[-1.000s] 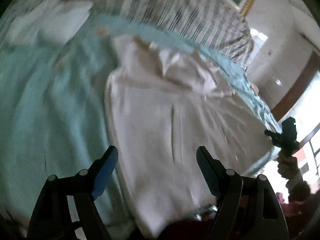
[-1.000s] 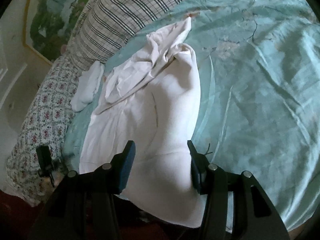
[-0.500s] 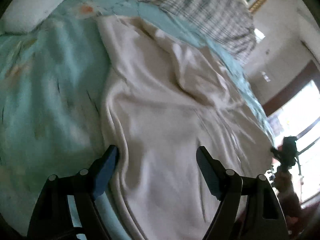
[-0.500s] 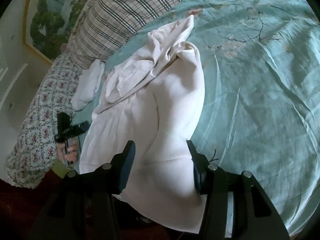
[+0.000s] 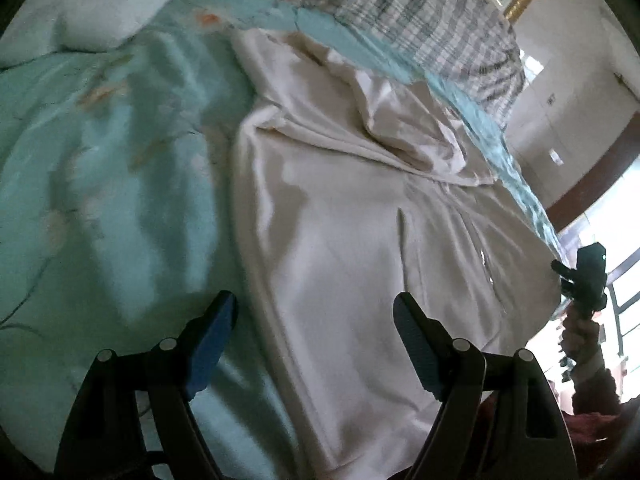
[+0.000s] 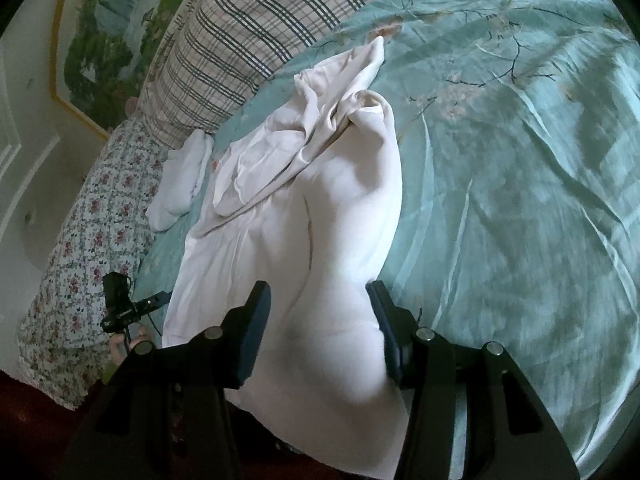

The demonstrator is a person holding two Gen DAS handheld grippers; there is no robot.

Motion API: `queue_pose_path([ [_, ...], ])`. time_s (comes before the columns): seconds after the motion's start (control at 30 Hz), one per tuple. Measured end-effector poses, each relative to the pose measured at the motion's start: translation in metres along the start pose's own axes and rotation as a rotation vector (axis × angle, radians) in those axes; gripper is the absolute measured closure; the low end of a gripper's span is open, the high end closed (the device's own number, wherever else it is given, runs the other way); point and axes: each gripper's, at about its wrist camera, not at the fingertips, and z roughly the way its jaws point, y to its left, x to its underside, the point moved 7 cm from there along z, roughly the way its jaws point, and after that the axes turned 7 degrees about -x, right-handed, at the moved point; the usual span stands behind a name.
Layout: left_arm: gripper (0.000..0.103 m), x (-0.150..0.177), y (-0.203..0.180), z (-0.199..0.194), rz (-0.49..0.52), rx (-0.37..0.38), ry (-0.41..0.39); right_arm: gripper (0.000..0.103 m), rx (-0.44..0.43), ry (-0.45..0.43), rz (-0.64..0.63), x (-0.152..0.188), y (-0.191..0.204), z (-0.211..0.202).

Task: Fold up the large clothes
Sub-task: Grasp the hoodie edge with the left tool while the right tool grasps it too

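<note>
A large white garment (image 6: 312, 240) lies crumpled mid-frame on a teal bedspread (image 6: 520, 160). The 2 grippers, left gripper (image 5: 314, 336) and right gripper (image 6: 318, 324), gape above it, seemingly gripping nothing. Pinching several layers could bunch the fold.

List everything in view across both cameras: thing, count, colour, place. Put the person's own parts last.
white garment: one, white, spread crumpled on the bed, hem at the near edge
bedspread: one, teal with a branch-and-flower print, under the garment
plaid pillow: one, cream with dark checks, at the bed's head
small white cloth: one, white, beside the garment
floral sheet: one, white with red flowers, bed's side
framed picture: one, green landscape, wall
left gripper: black, blue pads, open over the garment's edge
right gripper: black, open, garment between its jaws
</note>
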Motion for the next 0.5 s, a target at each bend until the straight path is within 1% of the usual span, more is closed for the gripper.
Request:
queue_pose_path([
  [0.07,0.022,0.003,-0.007,0.004,0.033,-0.010,0.018,0.051,0.001,0.001,-0.007,-0.001,0.002,-0.001],
  [0.1,0.022,0.007,-0.012,0.003,0.047,0.012,0.031,0.051,-0.001,-0.001,-0.011,-0.001,0.003,-0.002],
  [0.2,0.022,0.027,-0.023,-0.001,0.040,0.103,0.072,0.051,-0.007,-0.001,-0.011,0.001,0.002,-0.005],
  [0.33,0.022,0.054,-0.037,-0.010,0.027,0.209,0.097,0.051,-0.022,0.008,-0.008,0.002,0.000,-0.004],
  [0.37,0.022,0.059,-0.041,-0.011,0.026,0.223,0.097,0.053,-0.024,0.010,-0.011,0.001,-0.001,-0.003],
  [0.43,0.023,0.062,-0.044,-0.012,0.037,0.215,0.087,0.054,-0.020,0.027,-0.011,0.001,-0.003,0.000],
  [0.47,0.026,0.063,-0.046,-0.013,0.046,0.209,0.084,0.060,-0.001,0.042,-0.012,0.001,-0.006,0.002],
  [0.5,0.040,0.063,-0.048,-0.014,0.054,0.204,0.081,0.066,0.017,0.053,-0.016,0.002,-0.007,0.002],
])
